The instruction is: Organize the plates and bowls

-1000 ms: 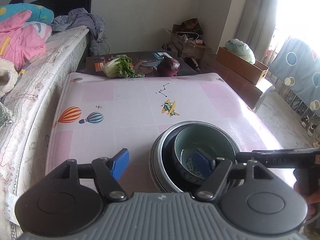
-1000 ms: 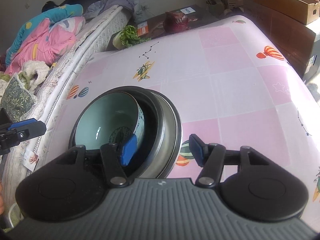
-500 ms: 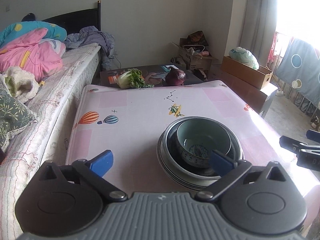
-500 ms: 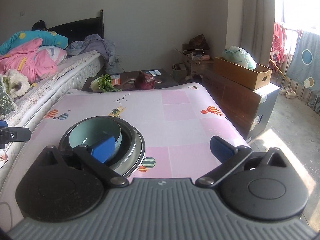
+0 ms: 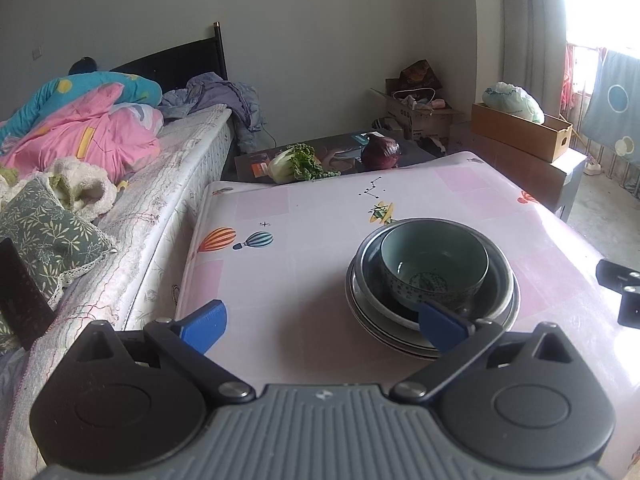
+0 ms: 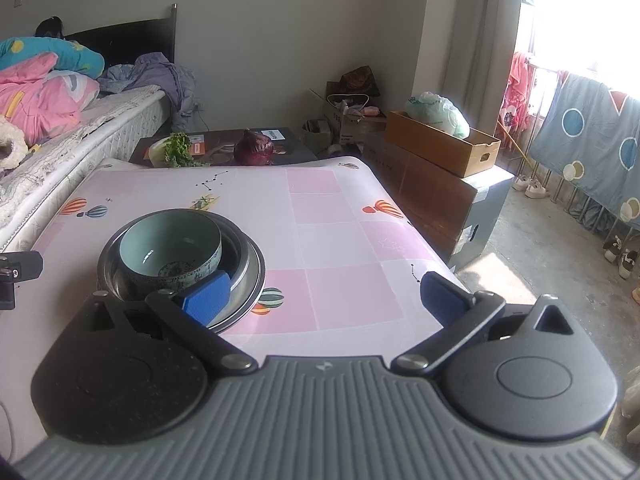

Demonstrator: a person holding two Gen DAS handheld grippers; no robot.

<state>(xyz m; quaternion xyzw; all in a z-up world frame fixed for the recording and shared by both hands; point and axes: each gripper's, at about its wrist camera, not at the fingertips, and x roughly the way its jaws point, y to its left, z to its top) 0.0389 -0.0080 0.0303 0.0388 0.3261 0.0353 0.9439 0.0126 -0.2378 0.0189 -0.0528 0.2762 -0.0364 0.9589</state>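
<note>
The left gripper (image 5: 322,322) has just been opening and now stands spread wide, nothing between its jaws. The right gripper (image 6: 324,294) likewise has just been opening, spread and empty. The teal bowl (image 5: 434,266) sits nested in a steel bowl (image 5: 498,292) on stacked plates (image 5: 360,312), at 1 o'clock of the left gripper, on the table (image 5: 304,248).

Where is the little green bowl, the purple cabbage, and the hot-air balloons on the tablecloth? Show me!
green bowl (image 5: 434,256): left wrist view, on its pale inside wall.
purple cabbage (image 5: 380,153): left wrist view, middle of its round side.
hot-air balloons (image 5: 218,239): left wrist view, on the orange striped one.
</note>
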